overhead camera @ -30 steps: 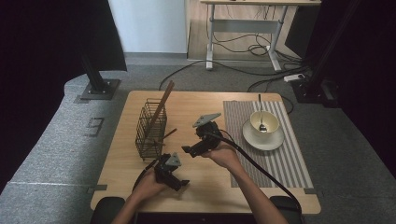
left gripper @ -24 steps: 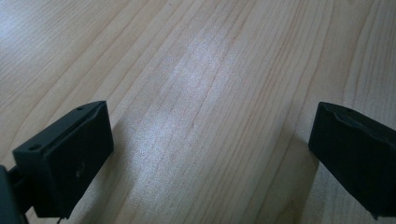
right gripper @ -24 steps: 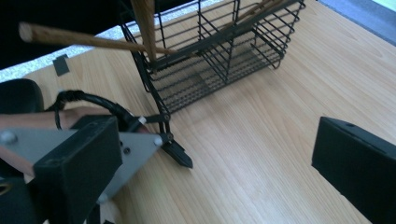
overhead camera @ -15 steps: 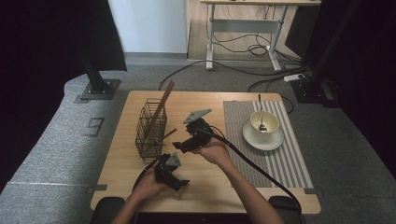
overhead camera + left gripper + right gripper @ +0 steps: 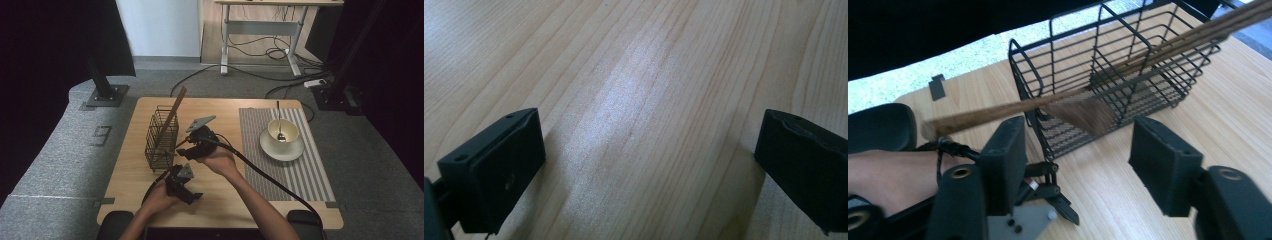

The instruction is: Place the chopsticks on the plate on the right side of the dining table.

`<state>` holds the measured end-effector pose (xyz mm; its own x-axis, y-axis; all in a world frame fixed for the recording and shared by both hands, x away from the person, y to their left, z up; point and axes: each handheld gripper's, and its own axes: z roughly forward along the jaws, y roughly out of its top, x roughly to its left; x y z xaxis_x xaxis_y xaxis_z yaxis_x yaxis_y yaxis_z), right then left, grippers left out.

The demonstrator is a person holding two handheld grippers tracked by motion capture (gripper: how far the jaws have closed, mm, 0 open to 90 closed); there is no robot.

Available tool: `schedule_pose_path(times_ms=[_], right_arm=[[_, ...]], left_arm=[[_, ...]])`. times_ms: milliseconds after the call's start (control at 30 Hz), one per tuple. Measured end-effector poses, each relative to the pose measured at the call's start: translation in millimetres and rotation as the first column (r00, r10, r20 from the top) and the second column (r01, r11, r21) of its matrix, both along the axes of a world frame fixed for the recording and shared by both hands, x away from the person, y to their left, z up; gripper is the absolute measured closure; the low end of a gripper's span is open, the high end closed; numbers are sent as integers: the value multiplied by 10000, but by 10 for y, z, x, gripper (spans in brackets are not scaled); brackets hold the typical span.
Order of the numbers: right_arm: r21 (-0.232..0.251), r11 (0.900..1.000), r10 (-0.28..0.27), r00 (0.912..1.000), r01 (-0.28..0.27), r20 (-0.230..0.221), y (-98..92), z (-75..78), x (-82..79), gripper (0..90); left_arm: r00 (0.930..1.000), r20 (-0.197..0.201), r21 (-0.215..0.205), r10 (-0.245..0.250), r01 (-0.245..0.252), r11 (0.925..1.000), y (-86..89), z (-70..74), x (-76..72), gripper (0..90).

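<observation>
Wooden table [image 5: 225, 200], black wire basket [image 5: 161, 138] near left edge, long wooden utensil [image 5: 172, 116] leaning out of it. Right gripper [image 5: 186, 151] just beside basket, jaws spread wide, holding nothing; wooden spatula [image 5: 1013, 109] crossing ahead of them. Left gripper [image 5: 186, 192] low over bare tabletop, jaws wide apart, empty. Striped placemat [image 5: 295, 165] at right, carrying cup [image 5: 283, 131] with spoon [image 5: 279, 125] on saucer [image 5: 281, 150].

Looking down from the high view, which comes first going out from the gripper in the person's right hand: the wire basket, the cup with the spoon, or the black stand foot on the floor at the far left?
1. Wire basket, just left of the right gripper.
2. Cup with the spoon, to the right on its saucer.
3. Stand foot, off the table, far left.
</observation>
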<state>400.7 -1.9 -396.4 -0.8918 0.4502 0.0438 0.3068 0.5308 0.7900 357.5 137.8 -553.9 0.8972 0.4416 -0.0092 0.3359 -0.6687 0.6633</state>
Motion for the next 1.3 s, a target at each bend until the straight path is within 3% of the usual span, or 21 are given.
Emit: schedule_pose_path(times_ms=[67, 333, 433, 767, 1300], right_arm=[[82, 9998, 194, 9998, -194, -69, 35, 8, 10, 534], [254, 9992, 305, 9989, -296, -353, 55, -11, 62, 675], [254, 9985, 486, 9985, -480, -237, 78, -2, 57, 793], [36, 9971, 757, 9971, -756, -98, 88, 25, 28, 821], [3, 9976, 685, 9972, -685, 296, -85, 272, -34, 821]], left_arm=[[10000, -4, -4, 7, -7, 10000, 0, 0, -1, 0], [10000, 11, 81, -47, 47, 10000, 6, 4, 4, 0], [10000, 14, 77, -52, 52, 10000, 5, 4, 4, 0], [10000, 6, 53, -21, 21, 10000, 3, 3, 2, 0], [9999, 32, 185, -122, 122, 9998, 10, 10, 8, 0]])
